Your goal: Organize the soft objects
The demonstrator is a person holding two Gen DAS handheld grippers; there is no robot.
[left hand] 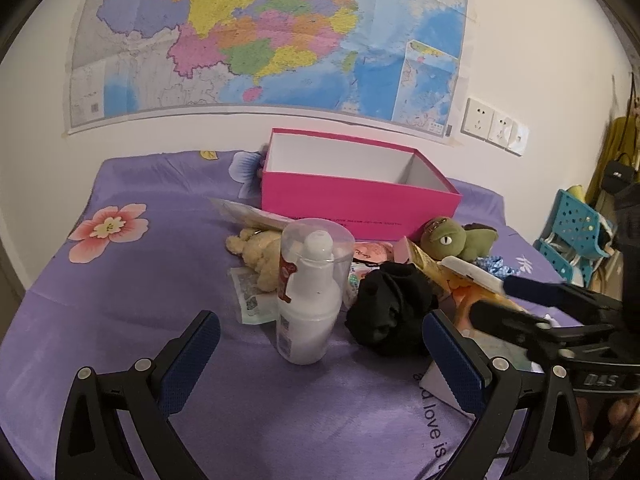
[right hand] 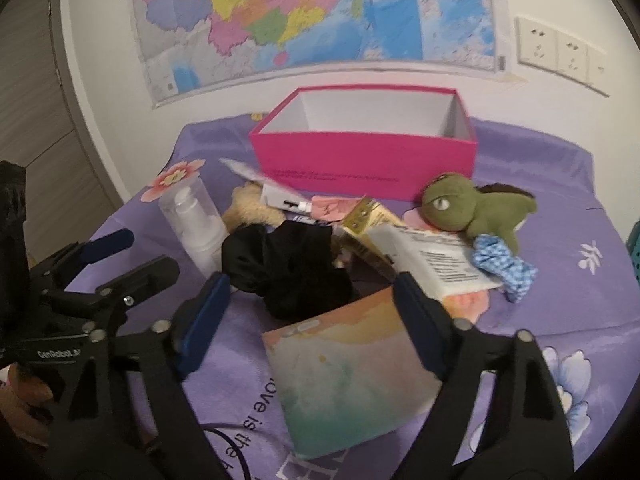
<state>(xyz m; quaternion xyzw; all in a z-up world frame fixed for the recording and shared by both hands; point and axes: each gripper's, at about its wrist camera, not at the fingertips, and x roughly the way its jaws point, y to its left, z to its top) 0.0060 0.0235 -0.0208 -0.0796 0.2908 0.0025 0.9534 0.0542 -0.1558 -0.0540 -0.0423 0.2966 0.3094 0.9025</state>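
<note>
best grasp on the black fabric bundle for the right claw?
Pinch the raised crumpled top of the black fabric bundle, coming from above and the near side. It is a loose heap with folds that stand up, and the near side is free. A bottle and boxes crowd its other sides. The right claw is open, just short of it.

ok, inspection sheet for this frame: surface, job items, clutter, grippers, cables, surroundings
Surface: purple floral bedsheet, wrinkled.
Job's things: green plush, beige plush, black cloth, blue checked scrunchie on the sheet; pink box open, looks empty.
Clutter: white pump bottle upright; pastel booklet, cartons and packets in the pile.
Grippers: left gripper and right gripper open, holding nothing.
Cables: dark cable by the right gripper.
Surroundings: wall map, wall sockets, teal basket rack.
</note>
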